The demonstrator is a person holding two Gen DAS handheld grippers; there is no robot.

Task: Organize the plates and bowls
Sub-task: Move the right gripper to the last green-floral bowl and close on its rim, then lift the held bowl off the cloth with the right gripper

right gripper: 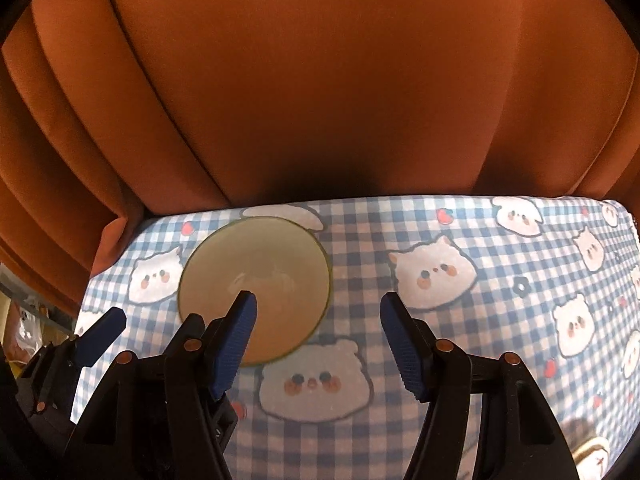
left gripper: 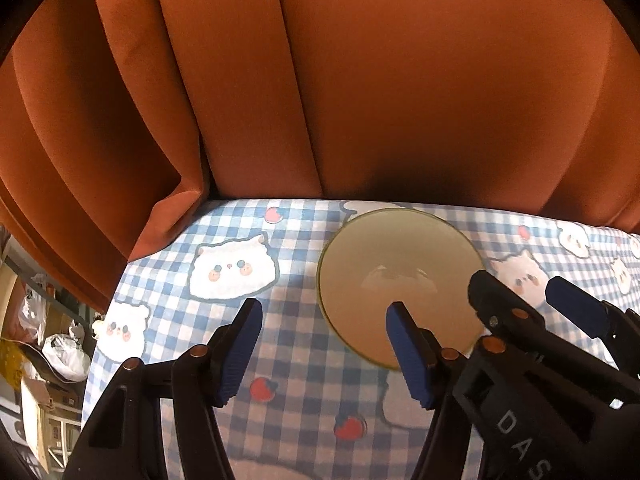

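- On the blue-and-white checked tablecloth (left gripper: 304, 376) sits one pale, cream-coloured bowl (left gripper: 396, 276) with a thin greenish rim, upright and near the far edge of the table.
- Inside the bowl nothing can be seen but its glossy inner wall and a faint patch of reflected light near the bottom.
- Behind the table hangs a rust-orange curtain (left gripper: 360, 80) in broad folds, filling the upper part of both views.
- Printed on the cloth are white cartoon animal faces and small red strawberries; one of those faces lies just in front of the bowl in the right wrist view.
- From the left wrist view, the left gripper (left gripper: 324, 344) hangs above the cloth just beside the bowl, its blue-padded fingers standing fairly wide apart with only cloth between them; one pad overlaps the bowl's near rim in the picture, but contact cannot be told.
- From the right wrist view, the right gripper (right gripper: 318, 340) is likewise spread fairly wide and holds nothing; the bowl (right gripper: 256, 280) lies up and to the left of it, partly behind its left-hand pad.
- Each gripper shows at the edge of the other's view, so the two are close side by side with the bowl ahead of the space between them.
- Left of the table, low in the left wrist view, are white plastic bags (left gripper: 66, 354) and cluttered boxes, too blurred to say more.
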